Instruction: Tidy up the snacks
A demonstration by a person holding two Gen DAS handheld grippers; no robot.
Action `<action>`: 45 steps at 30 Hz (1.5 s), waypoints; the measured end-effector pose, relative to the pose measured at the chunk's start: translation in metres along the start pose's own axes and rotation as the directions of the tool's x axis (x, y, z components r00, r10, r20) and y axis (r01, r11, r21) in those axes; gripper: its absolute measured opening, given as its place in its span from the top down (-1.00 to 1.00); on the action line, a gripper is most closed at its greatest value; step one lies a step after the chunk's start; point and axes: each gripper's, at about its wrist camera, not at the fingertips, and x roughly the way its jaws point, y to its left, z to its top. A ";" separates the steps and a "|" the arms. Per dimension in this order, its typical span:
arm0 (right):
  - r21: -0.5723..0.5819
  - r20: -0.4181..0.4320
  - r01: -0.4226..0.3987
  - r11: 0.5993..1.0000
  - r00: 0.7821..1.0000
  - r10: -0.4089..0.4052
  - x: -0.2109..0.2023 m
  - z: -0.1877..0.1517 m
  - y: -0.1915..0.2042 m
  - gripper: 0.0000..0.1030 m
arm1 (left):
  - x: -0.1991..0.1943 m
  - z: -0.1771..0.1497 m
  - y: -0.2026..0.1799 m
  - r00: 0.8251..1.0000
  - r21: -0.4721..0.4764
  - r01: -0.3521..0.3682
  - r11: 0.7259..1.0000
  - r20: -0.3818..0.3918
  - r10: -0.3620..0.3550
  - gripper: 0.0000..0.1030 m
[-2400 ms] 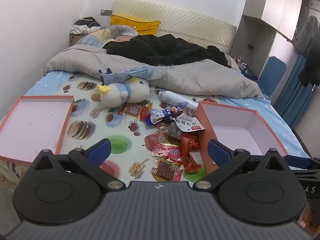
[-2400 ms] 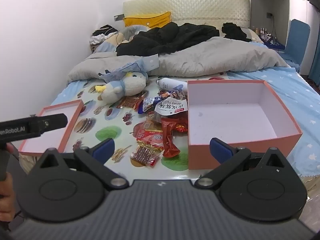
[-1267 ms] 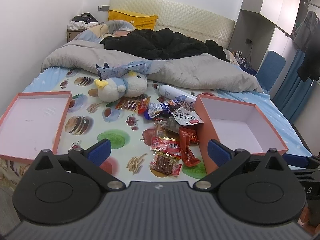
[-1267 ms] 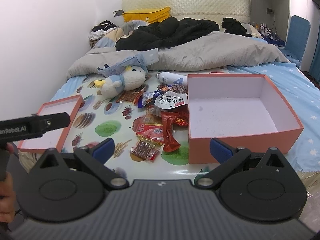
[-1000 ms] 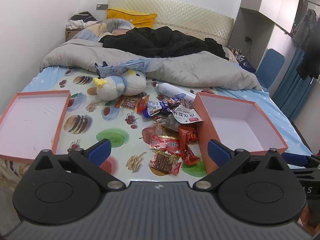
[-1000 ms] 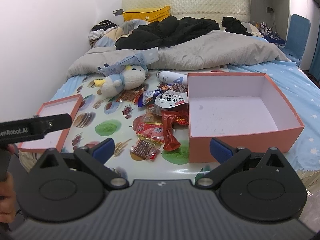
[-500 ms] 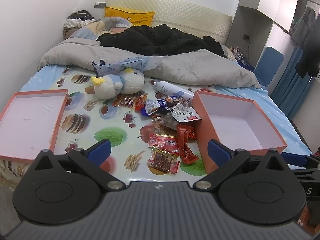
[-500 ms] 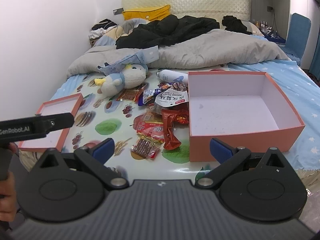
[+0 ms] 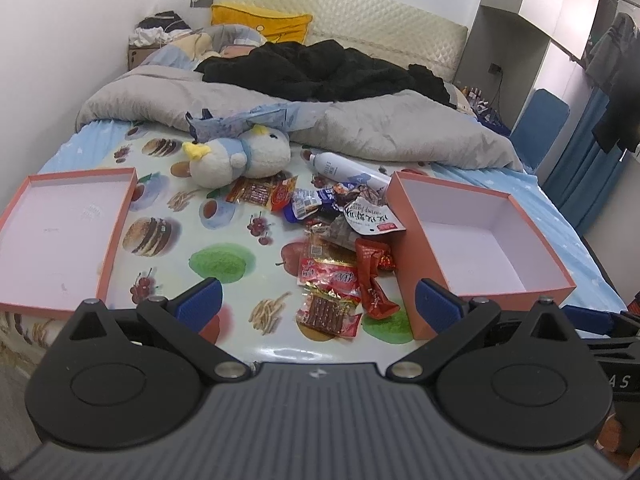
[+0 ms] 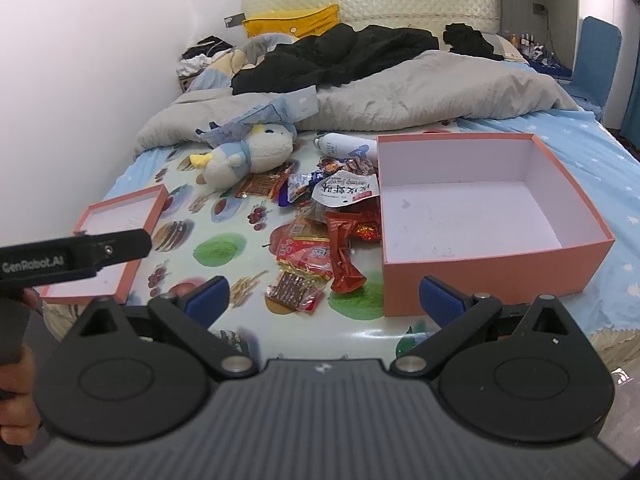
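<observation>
On the bed [image 9: 100, 148], the snacks [image 9: 340, 248] lie heaped between the lid [image 9: 60, 232] and the box [image 10: 568, 264], touching the box's left wall, while both the left gripper [image 9: 318, 304] and right gripper [image 10: 324, 296] hover short of them, fingers [image 9: 200, 300] spread and empty.

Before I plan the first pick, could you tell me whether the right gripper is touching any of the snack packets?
Apart. The right wrist view shows the right gripper open, with mat visible between its fingers and the nearest snack packet.
</observation>
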 end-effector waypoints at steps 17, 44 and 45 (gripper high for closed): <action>0.033 0.014 -0.028 0.999 1.000 0.028 -0.003 0.001 -0.008 -0.85 | 0.007 -0.005 0.000 1.000 0.000 0.004 1.000 -0.019 -0.004 -1.00; 0.049 0.040 0.023 0.999 0.999 -0.025 0.033 0.002 -0.020 -0.86 | 0.059 -0.007 0.010 0.992 0.026 0.056 0.998 -0.115 -0.053 -1.00; 0.060 0.031 0.006 0.998 0.999 -0.008 0.037 0.004 -0.023 -0.86 | 0.063 -0.007 0.010 0.991 0.028 0.061 0.998 -0.123 -0.057 -1.00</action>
